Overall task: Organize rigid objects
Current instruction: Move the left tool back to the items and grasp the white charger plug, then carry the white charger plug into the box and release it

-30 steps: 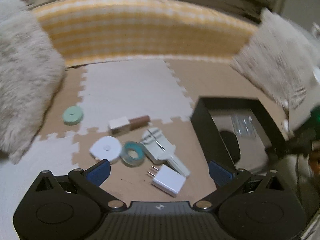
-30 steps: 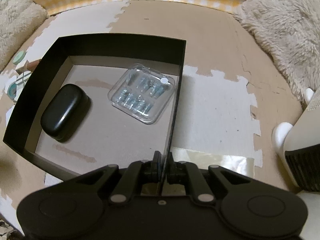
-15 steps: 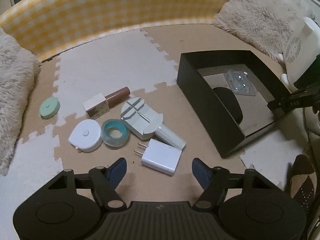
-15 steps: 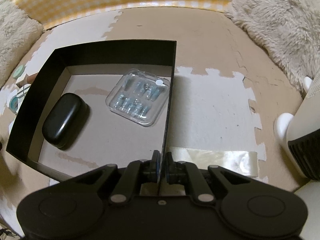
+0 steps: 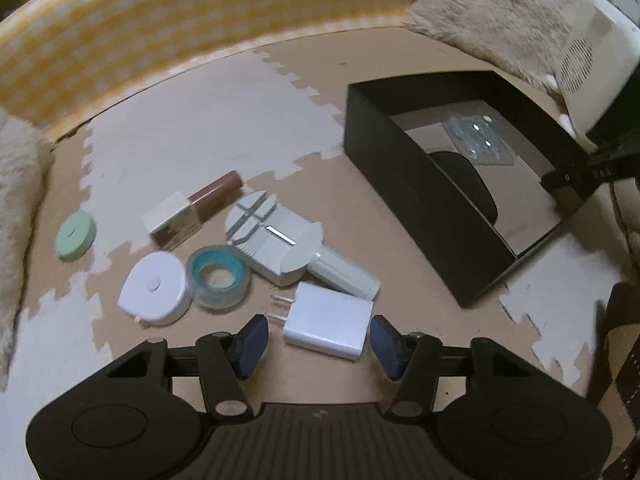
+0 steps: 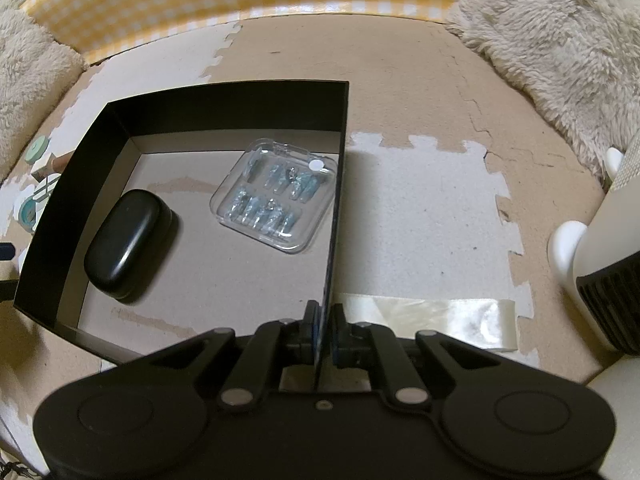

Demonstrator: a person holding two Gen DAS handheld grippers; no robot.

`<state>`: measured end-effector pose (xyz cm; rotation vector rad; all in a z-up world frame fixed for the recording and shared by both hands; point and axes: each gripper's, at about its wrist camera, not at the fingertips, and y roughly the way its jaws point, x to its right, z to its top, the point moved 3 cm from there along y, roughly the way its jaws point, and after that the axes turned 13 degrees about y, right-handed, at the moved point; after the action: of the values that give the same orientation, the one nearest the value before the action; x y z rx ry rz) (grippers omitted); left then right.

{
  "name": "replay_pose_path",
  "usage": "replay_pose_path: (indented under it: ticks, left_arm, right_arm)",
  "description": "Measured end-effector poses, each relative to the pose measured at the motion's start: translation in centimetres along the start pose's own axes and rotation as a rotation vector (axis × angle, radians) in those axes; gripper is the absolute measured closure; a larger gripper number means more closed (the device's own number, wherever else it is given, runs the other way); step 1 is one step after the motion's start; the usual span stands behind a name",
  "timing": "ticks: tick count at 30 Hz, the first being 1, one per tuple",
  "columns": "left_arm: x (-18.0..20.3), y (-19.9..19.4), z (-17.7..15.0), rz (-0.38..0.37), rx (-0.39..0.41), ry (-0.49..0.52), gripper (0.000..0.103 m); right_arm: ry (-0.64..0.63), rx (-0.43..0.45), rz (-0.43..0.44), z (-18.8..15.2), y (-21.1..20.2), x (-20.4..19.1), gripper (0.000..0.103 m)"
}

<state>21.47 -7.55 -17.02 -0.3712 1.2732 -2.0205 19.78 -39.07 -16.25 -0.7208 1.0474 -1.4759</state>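
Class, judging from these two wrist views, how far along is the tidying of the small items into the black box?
Done: a black case and a clear blister pack lie in the black box.

In hand: the right gripper pinches the box wall; the left gripper is closing around the white charger, pads not touching.

Left: tape roll, white disc, grey tool, lipstick, green disc.

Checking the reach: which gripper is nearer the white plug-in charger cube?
Left gripper: jaws closing, the white charger cube between them, untouched. Right gripper is clamped on the black box's wall.
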Motion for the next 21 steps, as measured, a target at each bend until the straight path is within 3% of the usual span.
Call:
replay_pose_path:
  ticks: [8,13,21]
  left_arm:
    - [0.3,1.3,0.5,0.018,0.028,0.048,0.046]
    - [0.8,1.3,0.7,0.026,-0.001,0.069,0.051]
    - [0.3,0.1,0.9,0.031,-0.029,-0.108,0.052]
  right_arm:
    - [0.0,0.001,0.0,0.0,0.0,0.0,0.096]
    - [0.0,0.0,0.0,0.0,0.0,0.0,0.096]
    - [-0.001,0.001,0.0,0.0,0.0,0.0,0.096]
